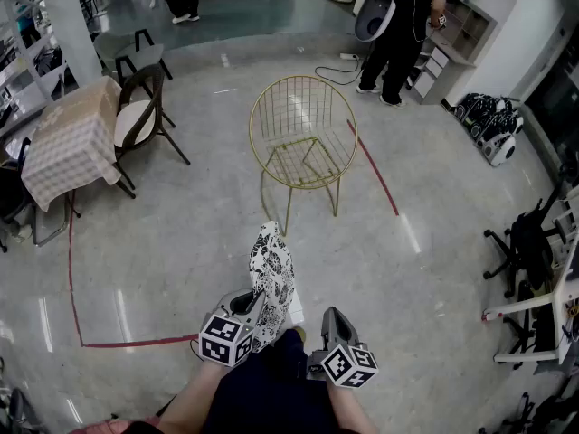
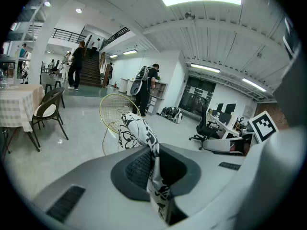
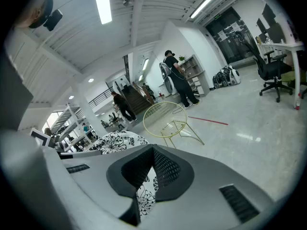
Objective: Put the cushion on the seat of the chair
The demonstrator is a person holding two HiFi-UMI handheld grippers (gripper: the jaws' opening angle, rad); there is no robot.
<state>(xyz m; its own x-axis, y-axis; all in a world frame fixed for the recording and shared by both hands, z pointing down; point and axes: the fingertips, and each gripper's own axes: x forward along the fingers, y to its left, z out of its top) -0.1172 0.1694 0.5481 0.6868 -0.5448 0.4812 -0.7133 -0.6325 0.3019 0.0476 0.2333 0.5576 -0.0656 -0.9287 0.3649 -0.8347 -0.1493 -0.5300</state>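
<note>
the pale polished floor [image 1: 434, 269] fills most of my head view, with a red tape line [image 1: 373, 168] running across it. the gold wire chair [image 1: 303, 163] stands ahead of me, its seat bare and its round back on the far side. the cushion [image 1: 273, 274], white with a black flower print, is up off the floor between me and the chair, well short of the seat. it stands on edge. its long axis runs away from me, and the far end points at the chair. the left gripper [image 1: 251, 304] has it at the near end, from the left. the right gripper [image 1: 333, 322] sits just beside it on the right. in the left gripper view the fingers [image 2: 136, 169] are pressed almost together, pinching a thin edge of the printed fabric. in the right gripper view the fingers [image 3: 165, 169] close to a narrow v, with a fold of the same cushion caught between them.
</note>
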